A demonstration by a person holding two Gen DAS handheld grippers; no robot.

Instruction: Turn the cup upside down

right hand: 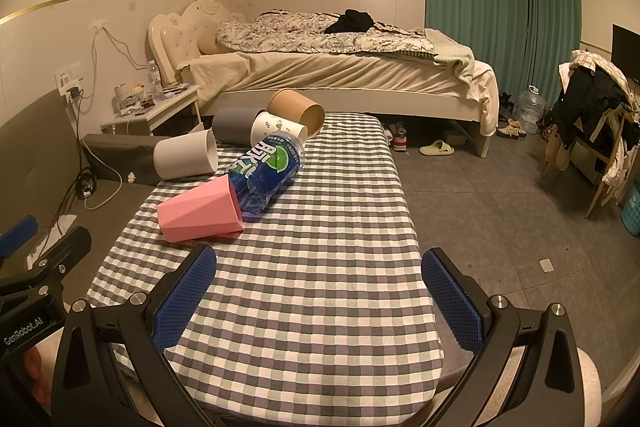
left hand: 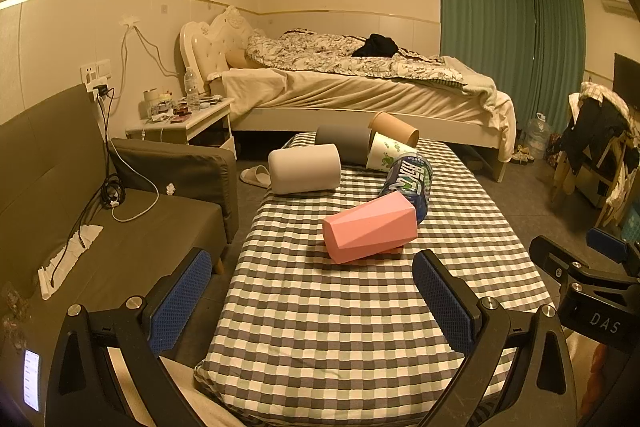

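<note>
Pink cup (left hand: 370,229): on side, probably light rigid plastic, faceted; grip mid-body. Both hand-held grippers (left hand: 312,301) (right hand: 320,297) wide open, empty.

Both grippers are black frames with silver screws; their fingers (left hand: 182,301) carry blue dimpled pads (right hand: 452,301), with white "DAS" and "GenRobot.AI" lettering.

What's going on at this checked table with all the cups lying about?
A person holds two grippers over the checked table, and both the left gripper and right gripper are open and empty. Nothing is gripped yet. Six cups lie on their sides; the pink cup is nearest, touching the blue printed cup. None stands upside down so far.
</note>
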